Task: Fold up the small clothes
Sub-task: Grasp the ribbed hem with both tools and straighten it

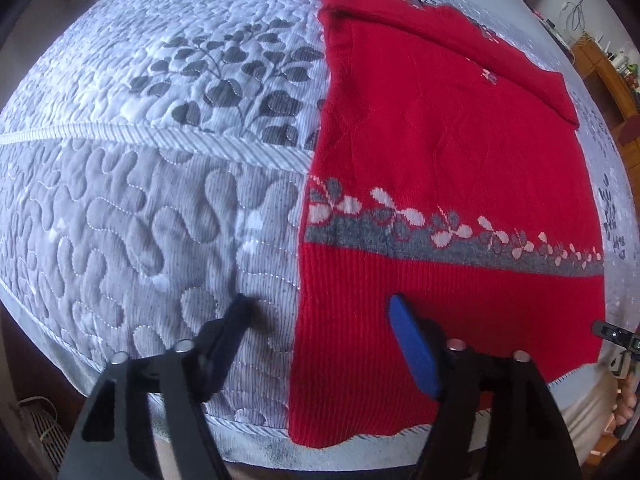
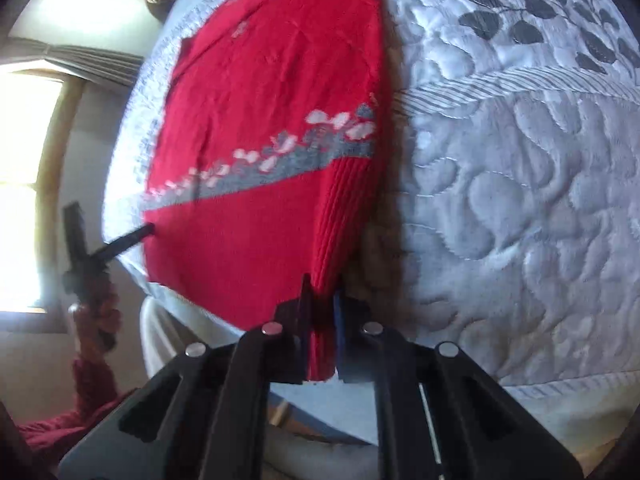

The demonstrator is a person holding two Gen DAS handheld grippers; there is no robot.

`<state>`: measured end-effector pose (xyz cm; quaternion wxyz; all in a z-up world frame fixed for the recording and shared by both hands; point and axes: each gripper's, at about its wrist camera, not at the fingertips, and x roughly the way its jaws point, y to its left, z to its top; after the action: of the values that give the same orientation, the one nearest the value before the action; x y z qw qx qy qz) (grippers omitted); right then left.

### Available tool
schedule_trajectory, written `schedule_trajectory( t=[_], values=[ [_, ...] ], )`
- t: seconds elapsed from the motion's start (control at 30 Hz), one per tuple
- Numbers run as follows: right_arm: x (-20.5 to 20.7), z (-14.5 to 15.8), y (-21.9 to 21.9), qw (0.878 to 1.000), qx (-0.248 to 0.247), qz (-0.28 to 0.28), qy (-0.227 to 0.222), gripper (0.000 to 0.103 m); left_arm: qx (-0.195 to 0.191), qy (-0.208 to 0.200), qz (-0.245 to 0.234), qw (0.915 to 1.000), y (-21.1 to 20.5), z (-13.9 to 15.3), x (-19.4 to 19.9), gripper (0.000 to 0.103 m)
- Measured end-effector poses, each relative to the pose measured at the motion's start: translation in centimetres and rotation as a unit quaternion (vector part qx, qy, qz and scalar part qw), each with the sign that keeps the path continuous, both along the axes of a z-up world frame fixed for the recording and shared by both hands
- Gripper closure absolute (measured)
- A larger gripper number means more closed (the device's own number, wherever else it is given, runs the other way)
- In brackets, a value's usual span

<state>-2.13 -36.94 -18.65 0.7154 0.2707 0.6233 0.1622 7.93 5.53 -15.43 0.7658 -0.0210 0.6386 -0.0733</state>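
Note:
A red knit sweater (image 1: pixel 432 152) with a grey band of pale flowers lies flat on a quilted mattress (image 1: pixel 160 168). A sleeve is folded across its top. My left gripper (image 1: pixel 320 308) is open, its jaws wide apart over the sweater's left hem edge, holding nothing. My right gripper (image 2: pixel 322 296) is shut on the sweater's (image 2: pixel 260 120) ribbed hem corner, which is pinched and lifted between the fingers. The right gripper's tip shows at the far right edge of the left wrist view (image 1: pixel 616 334). The left gripper also shows in the right wrist view (image 2: pixel 120 242).
The mattress edge (image 1: pixel 240 424) runs close in front of the left gripper. A wooden shelf (image 1: pixel 608 76) stands at the far right. A bright window (image 2: pixel 24 184) and a curtain are at the left of the right wrist view.

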Motion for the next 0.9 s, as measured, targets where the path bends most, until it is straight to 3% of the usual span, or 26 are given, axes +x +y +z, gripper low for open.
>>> schedule_trajectory(
  t=[0.03,0.07,0.1,0.13,0.2,0.27,0.43,0.53,0.57,0.6,0.67,0.77,0.9],
  values=[
    [-0.1,0.6,0.2,1.000,-0.002,0.002,-0.007,0.095,-0.021,0.006,0.003,0.9997,0.2,0.4,-0.2,0.063],
    [-0.2,1.4,0.3,1.000,-0.002,0.005,-0.018,0.095,-0.046,0.016,0.005,0.9988,0.6,0.7,-0.4,0.091],
    [-0.4,2.6,0.4,0.999,0.010,0.006,-0.032,0.095,-0.075,0.026,0.009,0.9968,1.1,0.9,-0.7,0.096],
    [-0.8,3.1,0.4,0.999,0.015,0.006,-0.040,0.095,-0.091,0.029,0.013,0.9954,1.4,1.3,-1.0,0.096],
    [-1.3,4.5,0.3,0.998,0.004,0.010,-0.057,0.095,-0.075,0.015,0.003,0.9970,1.6,2.0,-1.5,0.096],
    [-1.7,4.4,0.5,0.998,-0.038,0.013,-0.052,0.096,-0.051,0.013,-0.006,0.9986,1.9,1.6,-2.0,0.096],
    [-1.5,-0.6,0.6,0.997,-0.079,0.008,0.013,0.095,-0.043,0.019,-0.011,0.9988,2.6,0.2,-2.5,0.095],
    [-1.5,-0.5,0.4,0.998,-0.069,0.007,0.005,0.092,-0.037,0.014,-0.023,0.9990,1.9,0.6,-2.5,0.074],
    [-1.4,-0.1,0.4,0.998,-0.067,0.007,0.001,0.085,-0.036,0.012,-0.027,0.9989,1.9,0.7,-2.8,0.058],
    [-1.7,0.1,0.1,0.997,-0.071,0.010,-0.001,0.077,-0.036,0.011,-0.029,0.9989,1.9,0.7,-3.1,0.050],
    [-2.1,0.4,-0.3,0.997,-0.073,0.014,-0.004,0.062,-0.033,0.012,-0.032,0.9988,1.5,0.6,-3.8,0.047],
    [-2.4,0.4,-1.1,0.998,-0.059,0.011,0.000,0.062,-0.038,0.014,-0.037,0.9985,1.7,0.5,-4.3,0.039],
    [-3.1,-0.1,-1.0,0.999,-0.041,0.016,0.006,0.063,-0.023,0.013,-0.049,0.9985,1.3,0.4,-4.8,0.041]
  ],
)
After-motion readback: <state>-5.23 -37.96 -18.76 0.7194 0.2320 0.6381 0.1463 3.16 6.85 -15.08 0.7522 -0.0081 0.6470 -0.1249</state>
